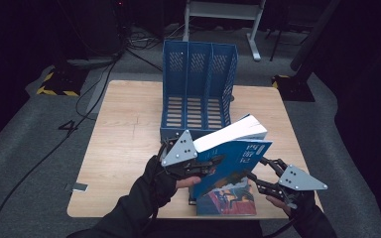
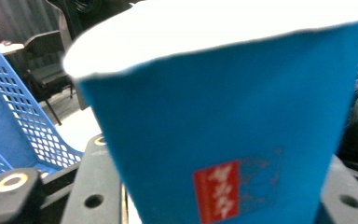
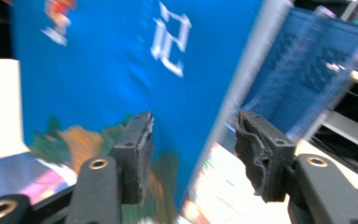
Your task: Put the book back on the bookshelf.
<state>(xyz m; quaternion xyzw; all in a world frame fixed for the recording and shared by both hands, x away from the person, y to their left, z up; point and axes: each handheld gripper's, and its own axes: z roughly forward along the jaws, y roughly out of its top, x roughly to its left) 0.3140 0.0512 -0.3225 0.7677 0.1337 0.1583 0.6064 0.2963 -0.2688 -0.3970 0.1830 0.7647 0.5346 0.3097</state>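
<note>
I am working in what looks like a lab or recording studio rather than a home. My small wooden tabletop (image 1: 129, 129) stands alone on grey carpet (image 1: 25, 148), lit brightly while the room around it lies in darkness. Black cables (image 1: 87, 94) trail across the floor toward dark equipment at the back. Yellow-and-black hazard tape (image 1: 54, 90) marks the foot of a stand at the left, and another dark stand base (image 1: 290, 87) sits at the right. Behind the tabletop rise the white legs of a desk frame (image 1: 253, 34). In my left gripper view a dark chair (image 2: 46, 65) stands in the gloom.
</note>
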